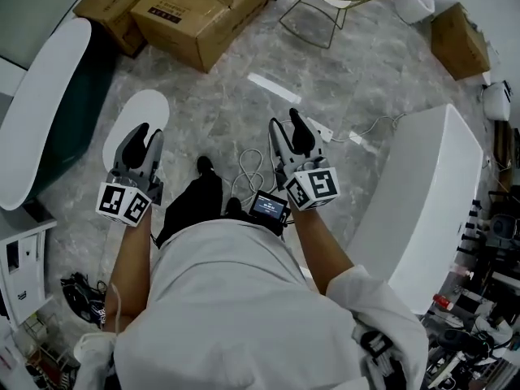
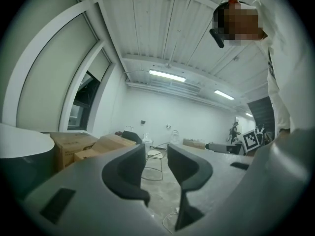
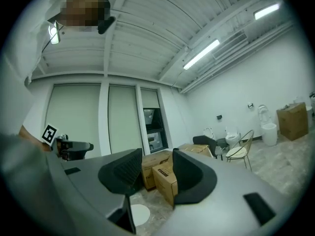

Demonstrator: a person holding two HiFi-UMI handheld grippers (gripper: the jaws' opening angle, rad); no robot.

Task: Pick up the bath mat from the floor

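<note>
Bath mat (image 1: 130, 122): lies flat on the grey marble floor (image 1: 219, 104), left of centre, partly covered in the head view by the left gripper (image 1: 145, 133) held above its near end. Sits just right of the dark tub with a white rim (image 1: 41, 112); left edge close to that tub, far edge well short of the cardboard boxes (image 1: 195, 15). Looks plain white, oval, smooth-edged, with no folds visible. Shows again in the right gripper view as a pale round patch (image 3: 139, 214) on the floor below the jaws, near the boxes (image 3: 165, 178).

Open room: bare floor to the right of the mat and far toward the wire chair (image 1: 329, 6). Bounded on the right by the white tub (image 1: 431, 193). Loose cable (image 1: 252, 169) curled on the floor between the two grippers, near the person's feet.

Left gripper (image 2: 156, 154): jaws somewhat apart, nothing between them, only distant floor and chair seen through the gap. Right gripper (image 1: 284, 122): jaws apart a little wider, likewise empty (image 3: 156, 159), raised level with the left one and well clear of the mat.
</note>
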